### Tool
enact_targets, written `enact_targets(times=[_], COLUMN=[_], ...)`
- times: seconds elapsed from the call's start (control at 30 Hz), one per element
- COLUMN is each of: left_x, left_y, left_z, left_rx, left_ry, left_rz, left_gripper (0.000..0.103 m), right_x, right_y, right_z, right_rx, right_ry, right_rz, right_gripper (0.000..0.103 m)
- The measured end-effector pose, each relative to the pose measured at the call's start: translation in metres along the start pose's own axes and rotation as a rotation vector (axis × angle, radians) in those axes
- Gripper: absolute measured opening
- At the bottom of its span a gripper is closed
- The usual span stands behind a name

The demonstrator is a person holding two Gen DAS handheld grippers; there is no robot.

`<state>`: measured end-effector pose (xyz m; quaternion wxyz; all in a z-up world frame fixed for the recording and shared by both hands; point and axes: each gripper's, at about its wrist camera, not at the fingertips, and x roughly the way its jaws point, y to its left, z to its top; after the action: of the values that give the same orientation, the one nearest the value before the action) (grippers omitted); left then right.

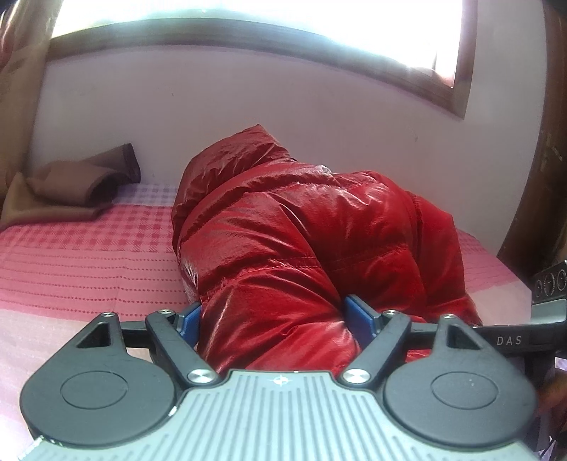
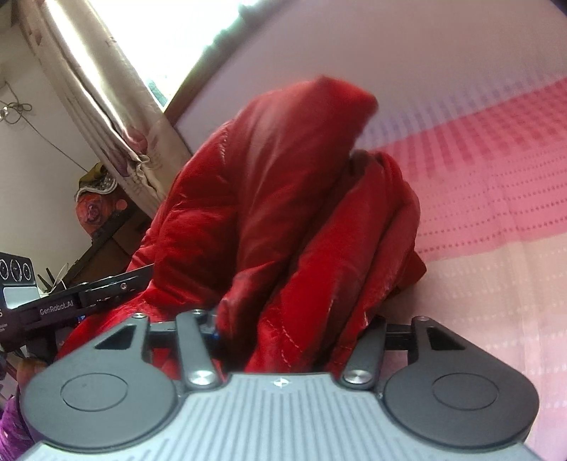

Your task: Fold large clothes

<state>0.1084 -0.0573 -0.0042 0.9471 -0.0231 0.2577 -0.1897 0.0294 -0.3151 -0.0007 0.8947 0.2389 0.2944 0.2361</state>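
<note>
A shiny red puffer jacket (image 1: pixel 283 227) lies bunched on a bed's pink checked bedspread (image 1: pixel 78 262), below a wood-framed window (image 1: pixel 248 28). Left of the jacket, a brown blanket (image 1: pixel 71 188) sits crumpled by the wall. The left gripper (image 1: pixel 280 315) clamps a thick fold of the jacket's near edge (blue pads pressed into the fabric); the right gripper (image 2: pixel 294 329) likewise pinches bunched jacket cloth.
</note>
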Motion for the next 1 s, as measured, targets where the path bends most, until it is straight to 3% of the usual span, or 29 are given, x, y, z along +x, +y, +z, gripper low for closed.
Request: enact_targets(times=[0.6,1.0], left_x=[-0.021,-0.043], left_y=[-0.002,-0.001], left_z=[-0.002,0.0], left_rx=[-0.018,-0.014], left_ry=[-0.041,-0.086], left_rz=[0.065,0.152], left_gripper=[0.075,0.069], right_x=[0.011,0.031], right_y=[0.011,0.03], right_z=[0.004,0.016], right_rx=[-0.022,-0.064], right_ry=[-0.035,-0.036], right_rz=[0.041,0.091], right_gripper=[0.051,0.051])
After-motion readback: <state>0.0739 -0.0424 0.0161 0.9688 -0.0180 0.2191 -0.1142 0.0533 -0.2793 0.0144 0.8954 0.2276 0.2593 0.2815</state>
